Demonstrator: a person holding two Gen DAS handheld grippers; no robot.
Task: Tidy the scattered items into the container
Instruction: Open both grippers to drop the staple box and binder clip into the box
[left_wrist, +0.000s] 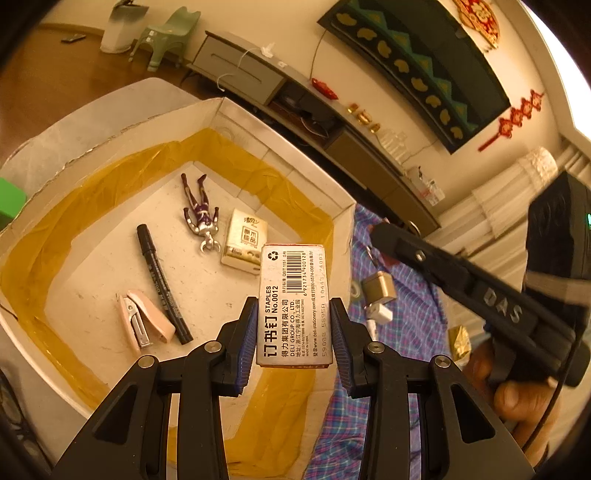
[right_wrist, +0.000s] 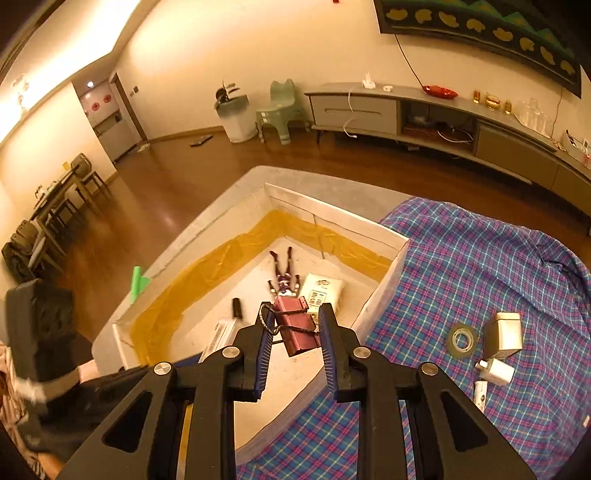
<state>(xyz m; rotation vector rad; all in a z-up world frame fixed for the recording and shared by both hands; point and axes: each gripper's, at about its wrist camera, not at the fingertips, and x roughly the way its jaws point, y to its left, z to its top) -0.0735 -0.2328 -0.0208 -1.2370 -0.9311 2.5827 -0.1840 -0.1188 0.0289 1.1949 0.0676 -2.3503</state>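
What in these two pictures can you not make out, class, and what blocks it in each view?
- Right wrist view: the marker shows only its tip; the right gripper and a blurred pale box cover the rest.
- Right wrist view: the stapler is hidden behind the gripper.
- Right wrist view: the red item between the gripper's fingers is too blurred to identify.
- Left wrist view: the tape roll is almost wholly hidden by the staple box in the left gripper.

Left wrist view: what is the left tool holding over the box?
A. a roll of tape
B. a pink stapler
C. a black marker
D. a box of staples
D: the left tool is shut on the box of staples, printed "STAPLES No.0012", while the black marker and the pink stapler lie on the floor of the cardboard box.
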